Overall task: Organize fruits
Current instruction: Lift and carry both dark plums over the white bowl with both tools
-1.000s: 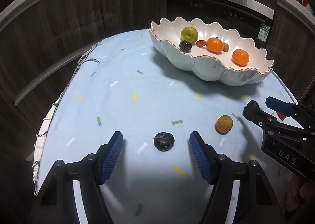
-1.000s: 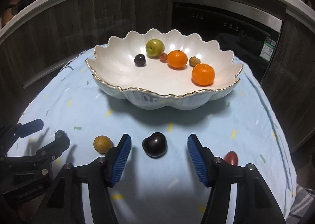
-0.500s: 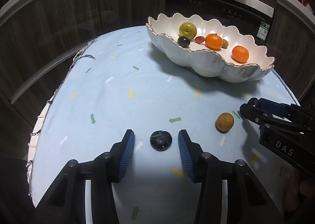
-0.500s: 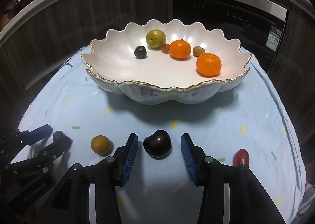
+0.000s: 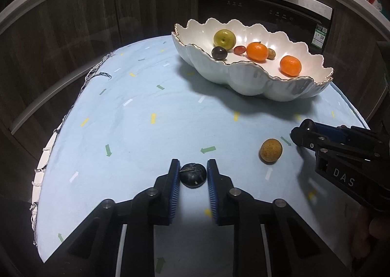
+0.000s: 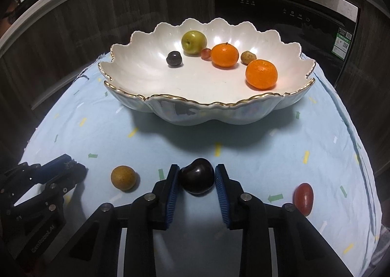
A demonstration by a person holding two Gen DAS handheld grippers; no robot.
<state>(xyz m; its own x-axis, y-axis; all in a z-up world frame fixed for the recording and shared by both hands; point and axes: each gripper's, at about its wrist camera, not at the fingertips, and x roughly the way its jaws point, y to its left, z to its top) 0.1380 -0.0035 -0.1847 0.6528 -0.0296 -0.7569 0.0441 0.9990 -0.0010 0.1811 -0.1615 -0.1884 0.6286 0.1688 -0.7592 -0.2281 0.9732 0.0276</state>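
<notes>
On the light blue cloth (image 5: 136, 125) lies a small dark wrinkled fruit (image 5: 193, 175), and my left gripper (image 5: 193, 164) is shut on it, blue pads against both its sides. In the right wrist view a glossy dark plum (image 6: 197, 177) sits between the fingers of my right gripper (image 6: 197, 168). Its jaws are closing and the pads touch the plum's sides. Both fruits rest on the cloth. The white scalloped bowl (image 6: 195, 111) stands behind, holding a green apple (image 6: 193, 42), two oranges and several small fruits.
A round yellow-brown fruit (image 6: 123, 177) lies between the two grippers, also seen as that same fruit (image 5: 271, 150) in the left wrist view. A red oval fruit (image 6: 303, 199) lies right of the right gripper. Dark cabinets and an oven ring the round table.
Both grippers closed from wide open onto their dark fruits. Neither hand shifted much, and the fruits stayed on the cloth.
</notes>
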